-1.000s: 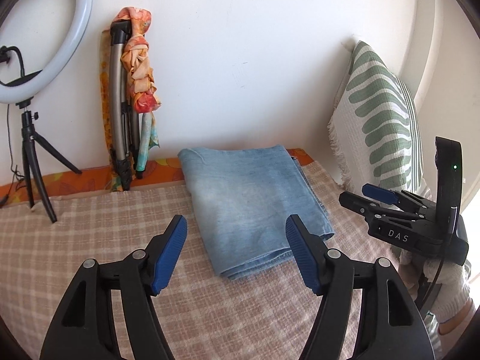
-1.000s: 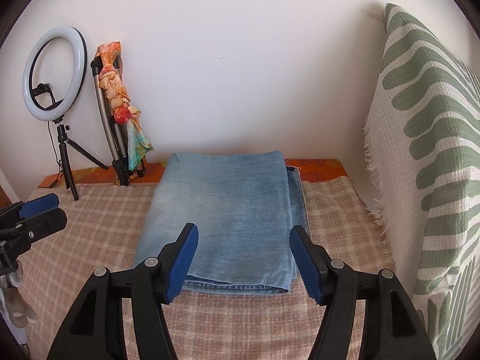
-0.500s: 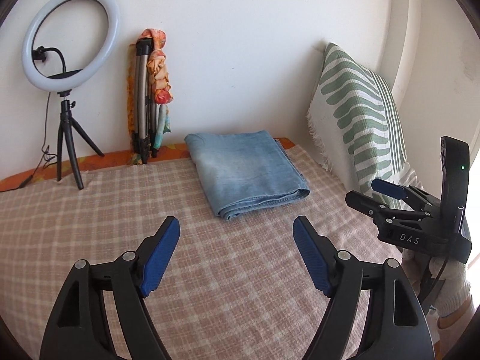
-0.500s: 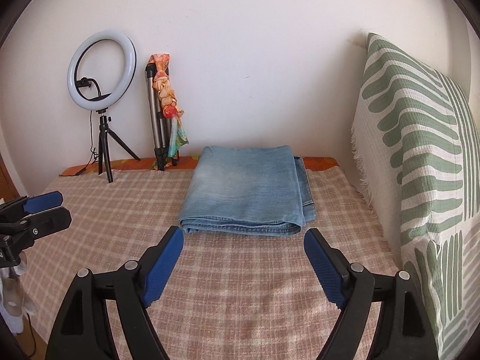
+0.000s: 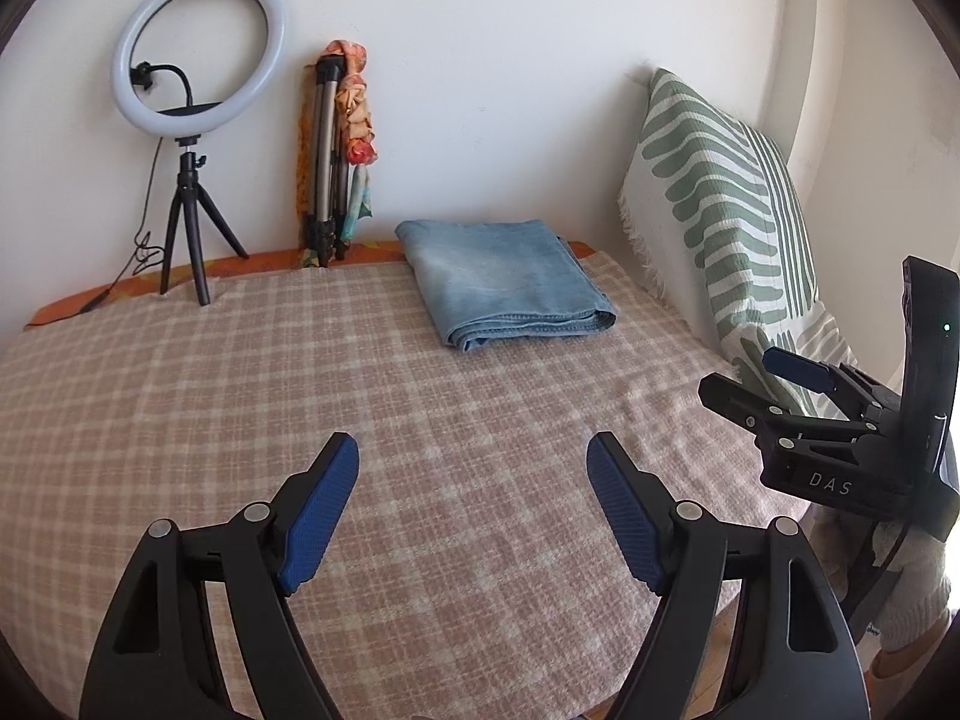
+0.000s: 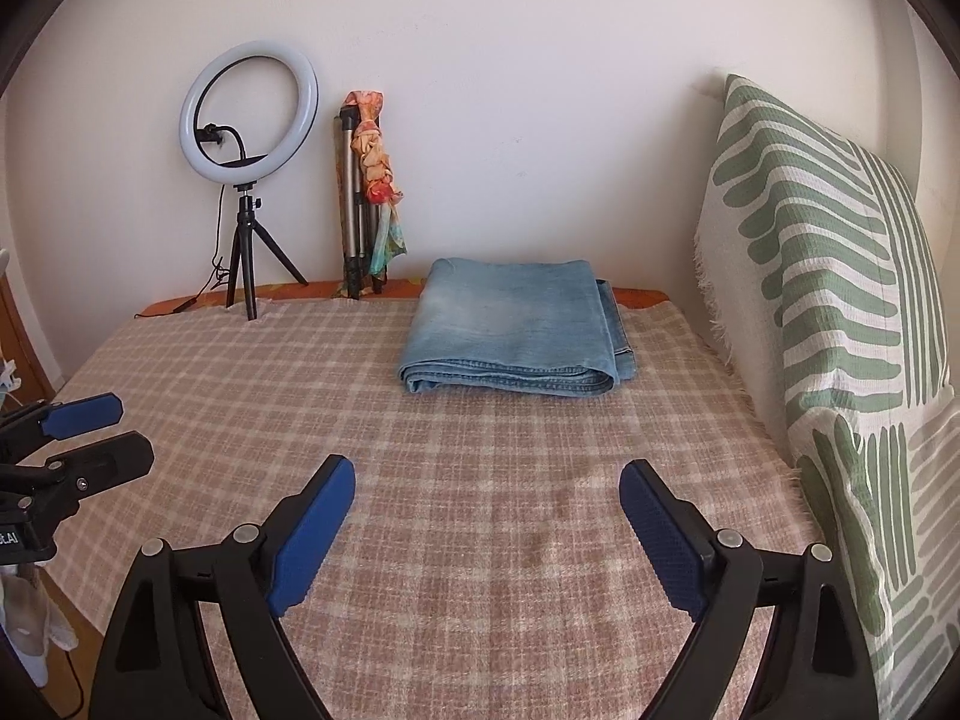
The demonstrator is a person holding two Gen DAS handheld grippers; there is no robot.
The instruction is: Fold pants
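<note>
A: Scene? 
B: White wall, checked blanket [image 6: 480, 510]. Ring light [image 6: 249, 114] and tripod [image 6: 357, 204] at the back left, pillow [image 6: 840, 300] right. 
A: Pants? 
B: Jeans [image 6: 516, 327] folded flat, stacked square, far edge near the wall. 
A: Grippers? 
B: Left gripper [image 5: 473, 480] and right gripper [image 6: 487, 495] both spread wide, holding nothing, well apart from the jeans.

One folded pair of pants [image 6: 513, 324] lay on one bed [image 6: 480, 480] under one checked blanket [image 5: 300, 420]. There was one ring light [image 6: 249, 114] on its small tripod, one folded tripod [image 6: 354, 204] with one patterned cloth [image 6: 378, 180] tied round it, and one green-striped pillow [image 6: 840, 300]. Two grippers showed, the left gripper [image 5: 473, 450] and the right gripper [image 6: 487, 477], each with two blue-padded fingers [image 6: 312, 531].
</note>
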